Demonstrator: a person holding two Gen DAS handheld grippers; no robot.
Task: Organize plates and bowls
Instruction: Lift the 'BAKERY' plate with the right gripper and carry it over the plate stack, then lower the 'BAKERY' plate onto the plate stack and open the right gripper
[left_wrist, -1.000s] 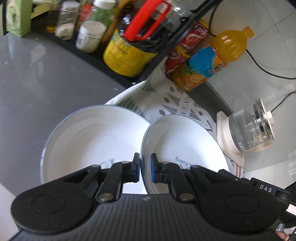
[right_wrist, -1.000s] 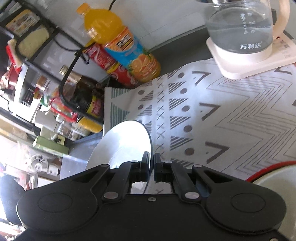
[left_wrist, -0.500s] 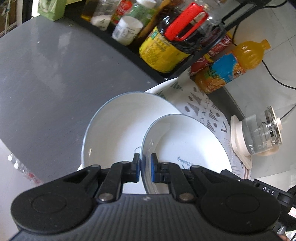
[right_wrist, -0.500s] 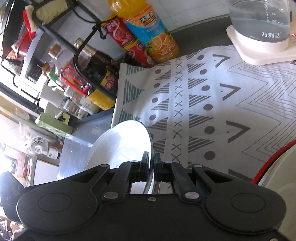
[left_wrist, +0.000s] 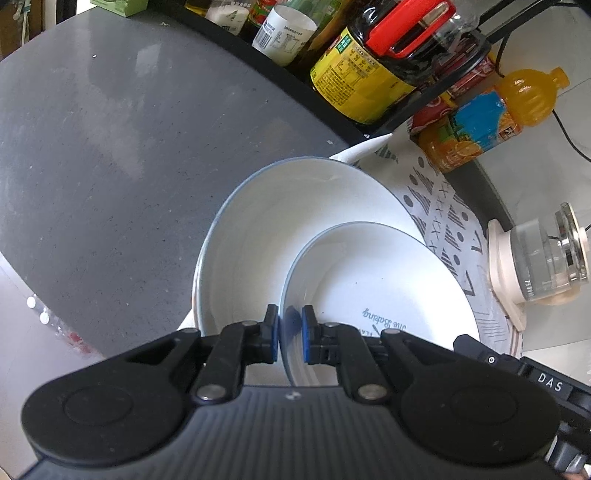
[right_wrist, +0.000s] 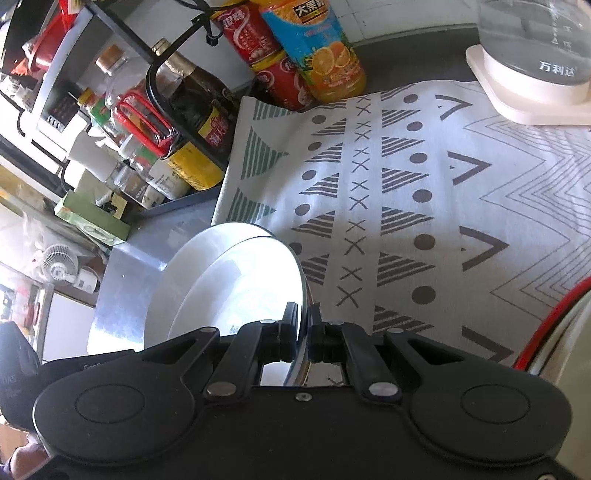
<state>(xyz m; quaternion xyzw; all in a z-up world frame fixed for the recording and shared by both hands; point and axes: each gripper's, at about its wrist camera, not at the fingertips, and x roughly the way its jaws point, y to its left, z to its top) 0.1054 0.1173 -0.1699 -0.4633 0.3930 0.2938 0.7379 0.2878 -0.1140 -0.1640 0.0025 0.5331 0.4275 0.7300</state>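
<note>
- Between our left gripper (left_wrist: 289, 334) pads sits the smaller plate (left_wrist: 376, 291) rim, clamped tight, bigger plate (left_wrist: 295, 221) just behind
- Our right gripper (right_wrist: 303, 334) pinches that smaller plate too, patterned cloth (right_wrist: 424, 206) stretching ahead

red-rimmed dish (right_wrist: 546, 321) cut off, kettle (right_wrist: 535, 55) top cropped

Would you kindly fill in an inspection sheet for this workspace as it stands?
Surface: grey countertop, patterned cloth over part.
Job's things: smaller white plate held over larger white plate; both grippers clamp its rim.
Clutter: juice bottle, soy sauce bottle, red cans, glass kettle, red-rimmed dish.
Grippers: left gripper, right gripper shut on smaller plate.
Cables: black cord by wall.
Surroundings: condiment rack, small fan.
</note>
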